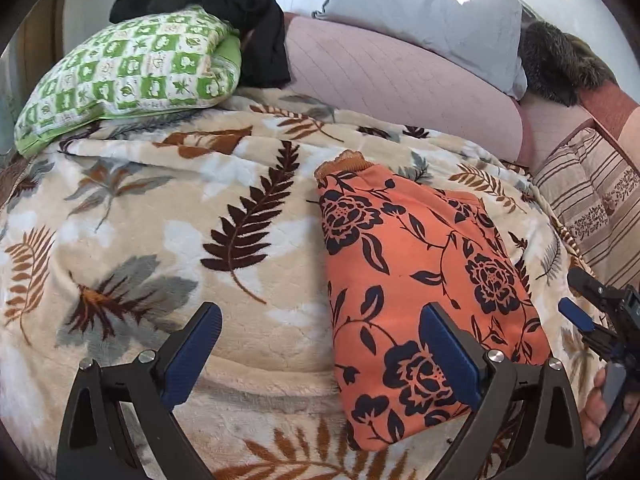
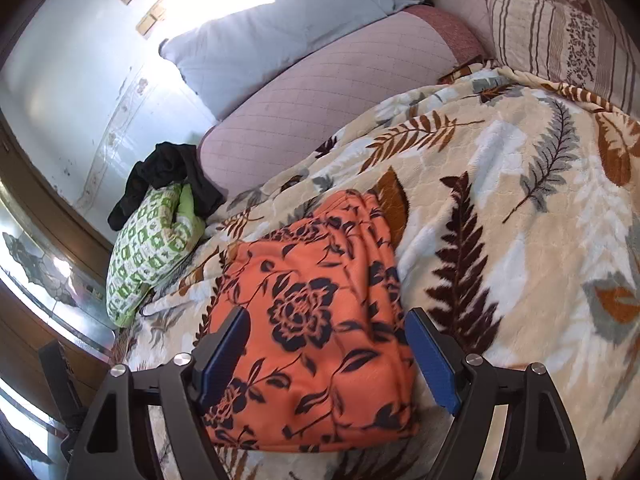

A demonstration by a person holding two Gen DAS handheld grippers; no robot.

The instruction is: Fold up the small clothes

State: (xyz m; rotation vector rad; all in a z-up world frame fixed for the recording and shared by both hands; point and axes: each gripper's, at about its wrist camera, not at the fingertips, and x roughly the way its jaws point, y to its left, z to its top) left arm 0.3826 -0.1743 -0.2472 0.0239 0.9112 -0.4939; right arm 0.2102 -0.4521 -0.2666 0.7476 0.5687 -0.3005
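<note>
Your orange floral garment (image 1: 420, 280) lies folded on the leaf-print blanket (image 1: 160, 240), in the lower right of the left wrist view, with your left gripper (image 1: 326, 348) spread wide above its near left edge; the right-hand blue pad (image 1: 450, 356) sits in front of the cloth and the other over bare blanket, and nothing is between them. In the right wrist view the same garment fills the lower middle, and your right gripper (image 2: 330, 354) is also wide open, its jaws straddling the fabric and gripping nothing, though whether the pads touch the cloth is hard to judge from this angle. You have one orange garment, one black garment (image 1: 244, 12) heaped at the upper left on one green patterned pillow (image 1: 132, 76), one pale blue pillow (image 1: 424, 20) at the top, and one striped cushion (image 1: 592, 208) at the right edge. Behind the blanket runs a pink quilted bolster (image 1: 400, 92), with a white wall (image 2: 80, 80) beyond.
</note>
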